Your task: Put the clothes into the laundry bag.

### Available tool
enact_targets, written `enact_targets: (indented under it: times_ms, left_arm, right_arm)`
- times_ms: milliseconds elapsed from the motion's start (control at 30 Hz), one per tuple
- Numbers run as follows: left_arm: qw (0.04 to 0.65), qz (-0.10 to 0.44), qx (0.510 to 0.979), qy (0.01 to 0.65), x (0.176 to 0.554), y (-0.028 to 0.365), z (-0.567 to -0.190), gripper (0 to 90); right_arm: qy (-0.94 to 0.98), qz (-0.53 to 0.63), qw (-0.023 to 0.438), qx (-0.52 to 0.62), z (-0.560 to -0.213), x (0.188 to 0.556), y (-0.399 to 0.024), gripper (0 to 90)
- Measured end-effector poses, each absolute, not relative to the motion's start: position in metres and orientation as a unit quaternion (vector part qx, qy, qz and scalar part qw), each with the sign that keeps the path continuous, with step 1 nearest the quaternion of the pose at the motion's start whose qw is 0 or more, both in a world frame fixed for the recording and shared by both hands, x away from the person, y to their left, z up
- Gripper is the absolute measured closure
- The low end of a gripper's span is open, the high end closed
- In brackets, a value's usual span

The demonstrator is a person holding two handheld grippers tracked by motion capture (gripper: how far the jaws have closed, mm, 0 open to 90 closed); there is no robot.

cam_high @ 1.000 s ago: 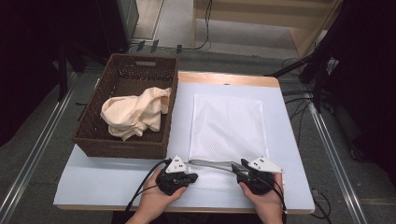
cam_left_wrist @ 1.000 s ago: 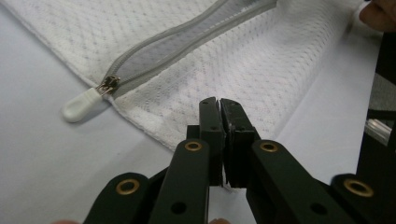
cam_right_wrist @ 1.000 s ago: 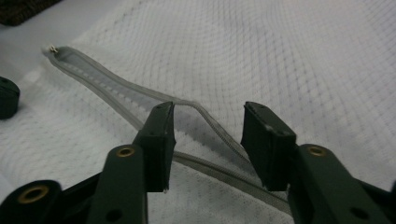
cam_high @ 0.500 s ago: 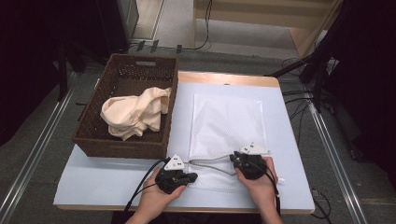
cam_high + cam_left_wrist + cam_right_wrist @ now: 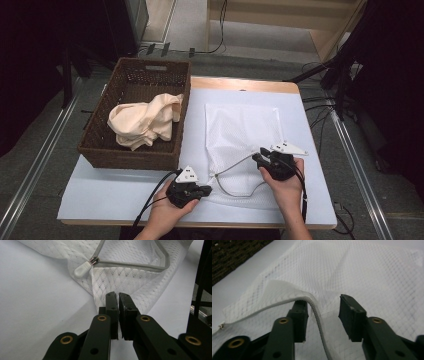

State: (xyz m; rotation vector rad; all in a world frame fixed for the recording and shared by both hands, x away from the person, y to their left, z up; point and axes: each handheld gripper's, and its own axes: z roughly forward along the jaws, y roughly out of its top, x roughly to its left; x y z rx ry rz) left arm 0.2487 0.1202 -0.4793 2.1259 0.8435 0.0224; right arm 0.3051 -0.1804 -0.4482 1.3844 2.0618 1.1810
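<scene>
My jaws are matt black plastic with brass-coloured rivets. The white mesh laundry bag (image 5: 242,135) is thin openwork cloth, its grey zipper tape (image 5: 130,264) woven, the zipper pull (image 5: 81,270) smooth glossy white plastic. The pale counter (image 5: 115,185) looks smooth and matt. The dark brown basket (image 5: 135,150) is rough wicker, holding soft cream-coloured cloth (image 5: 142,120).

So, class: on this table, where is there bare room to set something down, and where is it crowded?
Free: the near-left strip of the table in front of the basket, and the right margin beside the mesh bag. Crowded: the near middle, where the left gripper and right gripper work the bag's open edge.
</scene>
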Motion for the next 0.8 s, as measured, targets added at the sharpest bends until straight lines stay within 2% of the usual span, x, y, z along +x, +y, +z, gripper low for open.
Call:
enact_targets:
  times_ms: [33, 100, 167, 333, 433, 500, 533, 567, 600, 733, 800]
  left_arm:
    - [0.415, 0.007, 0.846, 0.336, 0.249, 0.12, -0.479, 87.1]
    - [0.416, 0.006, 0.844, 0.337, 0.249, 0.121, -0.48, 86.7]
    - [0.416, 0.004, 0.844, 0.338, 0.25, 0.121, -0.479, 86.2]
    - [0.421, 0.002, 0.842, 0.338, 0.249, 0.123, -0.479, 80.0]
    - [0.451, 0.028, 0.825, 0.341, 0.244, 0.129, -0.475, 74.3]
    - [0.457, 0.033, 0.819, 0.345, 0.243, 0.131, -0.474, 64.7]
    - [0.47, 0.041, 0.809, 0.351, 0.242, 0.135, -0.47, 64.7]
    - [0.478, 0.052, 0.801, 0.357, 0.24, 0.138, -0.467, 56.6]
    - [0.485, 0.065, 0.793, 0.363, 0.239, 0.141, -0.462, 44.5]
    - [0.509, 0.129, 0.766, 0.372, 0.235, 0.159, -0.425, 30.3]
    - [0.515, 0.142, 0.753, 0.384, 0.239, 0.17, -0.41, 22.8]
  right_arm:
    - [0.739, 0.414, 0.179, 0.5, -0.452, 0.304, -0.183, 53.2]
    - [0.746, 0.403, 0.17, 0.502, -0.456, 0.303, -0.184, 50.8]
    - [0.751, 0.396, 0.169, 0.5, -0.46, 0.302, -0.185, 52.3]
    - [0.742, 0.43, 0.163, 0.488, -0.458, 0.3, -0.189, 79.3]
    - [0.744, 0.442, 0.164, 0.473, -0.455, 0.298, -0.189, 86.0]
    - [0.745, 0.444, 0.163, 0.471, -0.454, 0.297, -0.189, 87.3]
    - [0.744, 0.445, 0.163, 0.471, -0.454, 0.297, -0.189, 88.2]
    - [0.743, 0.446, 0.163, 0.471, -0.454, 0.296, -0.19, 88.4]
    - [0.743, 0.447, 0.159, 0.473, -0.454, 0.295, -0.19, 88.5]
    - [0.743, 0.449, 0.157, 0.471, -0.455, 0.295, -0.191, 88.6]
    - [0.743, 0.45, 0.154, 0.471, -0.455, 0.294, -0.191, 88.5]
